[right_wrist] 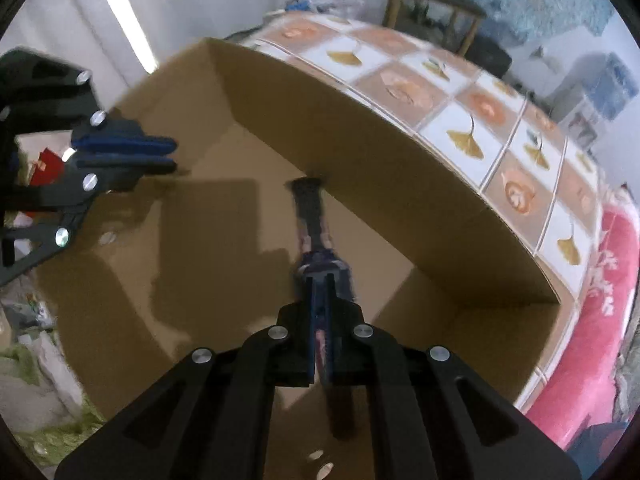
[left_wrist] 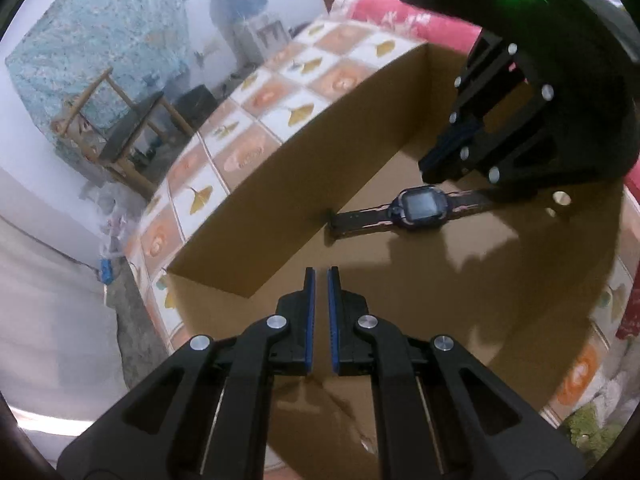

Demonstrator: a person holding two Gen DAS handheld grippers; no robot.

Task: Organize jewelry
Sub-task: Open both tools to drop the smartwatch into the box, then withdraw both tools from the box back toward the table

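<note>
Watch (left_wrist: 420, 209), dark strap, square face: clamped by its strap in the right gripper (right_wrist: 320, 280), hanging over the floor of the cardboard box (left_wrist: 280, 184), strap end near the wall, probably for setting down. Left gripper (left_wrist: 321, 280): nearly closed, empty, alongside.

The left wrist view is taken from just behind the left tongs (left_wrist: 321, 276), directed steeply down into the cardboard box (left_wrist: 280, 184) at close range. The right wrist view is set likewise behind the right tongs (right_wrist: 320, 280), tilted more steeply. Both views share the box floor, its far wall, the watch (left_wrist: 420, 206) and the tiled bench (right_wrist: 460, 120); each set of tongs is seen in the other view.
</note>
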